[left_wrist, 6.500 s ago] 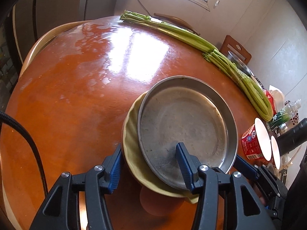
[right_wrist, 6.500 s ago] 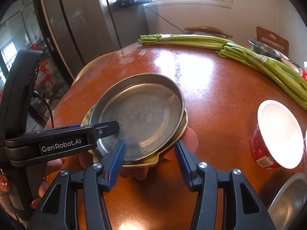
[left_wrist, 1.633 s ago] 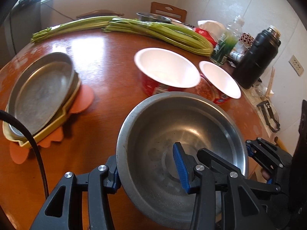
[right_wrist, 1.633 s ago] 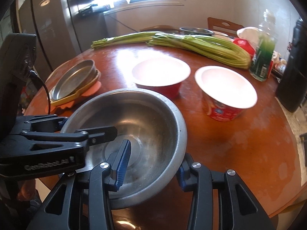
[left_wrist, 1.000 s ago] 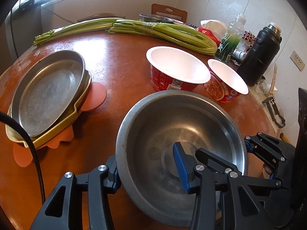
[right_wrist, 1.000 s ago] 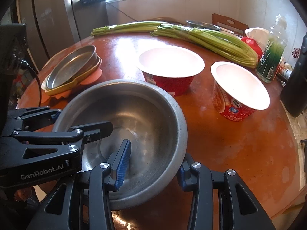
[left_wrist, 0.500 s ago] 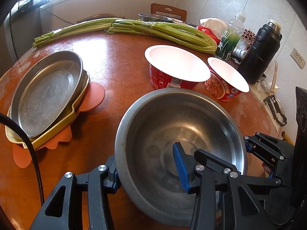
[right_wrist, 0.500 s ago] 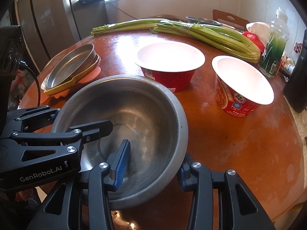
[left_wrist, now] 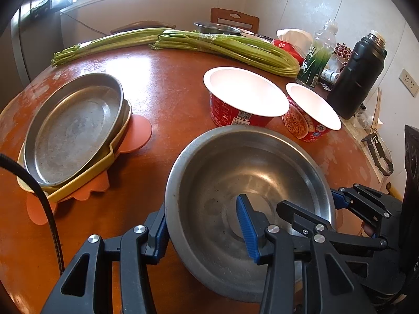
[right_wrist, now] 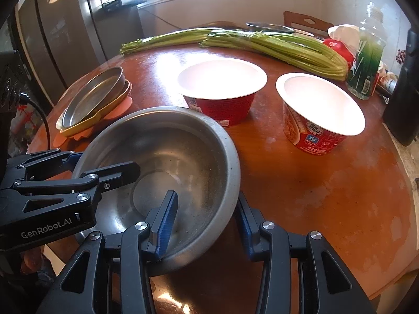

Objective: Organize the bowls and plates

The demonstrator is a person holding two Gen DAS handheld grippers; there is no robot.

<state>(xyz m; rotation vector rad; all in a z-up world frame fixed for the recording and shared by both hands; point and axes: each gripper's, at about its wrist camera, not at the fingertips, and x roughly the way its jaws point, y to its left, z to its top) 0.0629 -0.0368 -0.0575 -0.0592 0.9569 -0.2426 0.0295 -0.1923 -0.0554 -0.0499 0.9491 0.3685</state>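
A large steel bowl [left_wrist: 251,172] [right_wrist: 167,144] is held above the round brown table [left_wrist: 167,78] by both grippers. My left gripper [left_wrist: 201,225] is shut on its near left wall, one finger inside and one outside. My right gripper [right_wrist: 207,217] is shut on its near right wall the same way. A steel plate [left_wrist: 73,128] sits stacked on a yellow dish [left_wrist: 86,180] over an orange mat [left_wrist: 136,136] at the left. It also shows in the right wrist view [right_wrist: 97,94]. Two red-sided paper bowls [left_wrist: 243,96] [left_wrist: 311,110] stand behind the steel bowl.
Long celery bunches [left_wrist: 199,44] lie across the far side of the table. A green bottle [left_wrist: 319,55], a black flask [left_wrist: 358,73] and a small steel bowl [left_wrist: 217,27] stand at the far right. The table edge [right_wrist: 400,201] is close on the right.
The steel bowl has been lifted and carried slightly toward the two paper bowls, held by both grippers. Earlier, the grippers were at the plate stack on the left.
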